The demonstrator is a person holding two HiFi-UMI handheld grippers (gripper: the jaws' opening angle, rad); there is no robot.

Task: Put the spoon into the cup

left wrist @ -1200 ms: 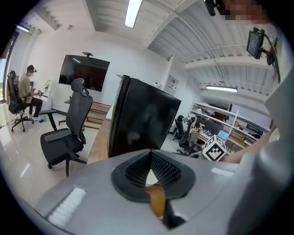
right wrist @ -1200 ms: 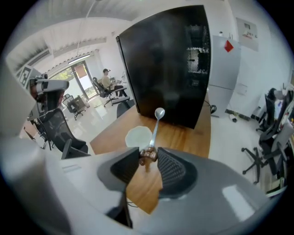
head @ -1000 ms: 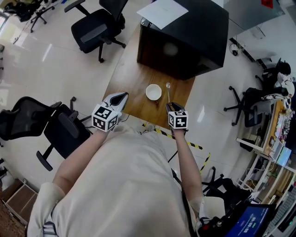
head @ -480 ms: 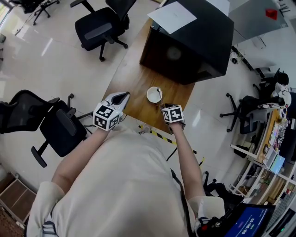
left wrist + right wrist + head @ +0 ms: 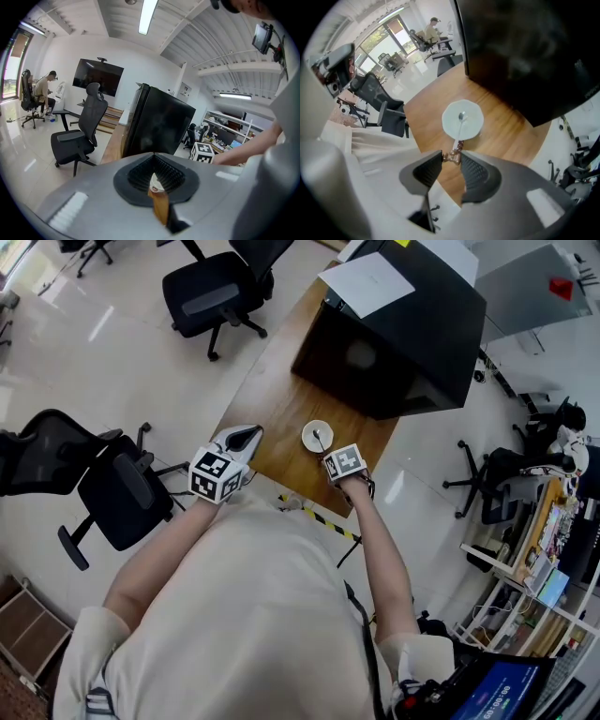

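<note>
Wooden tabletop (image 5: 267,413), round white cup (image 5: 307,438), slim metal spoon (image 5: 460,123) bowl inside

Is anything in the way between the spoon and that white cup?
Nothing visible does. The right gripper has its jaws pinched on the handle end of the spoon, and the spoon's bowl already lies within the rim of the open cup.

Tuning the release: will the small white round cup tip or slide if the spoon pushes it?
Probably stable: the small white round cup seems low and wide, flat on the wooden table. Likely light, so a nudge may slide it. The slim silver spoon in the right gripper looks too thin to tip it.
</note>
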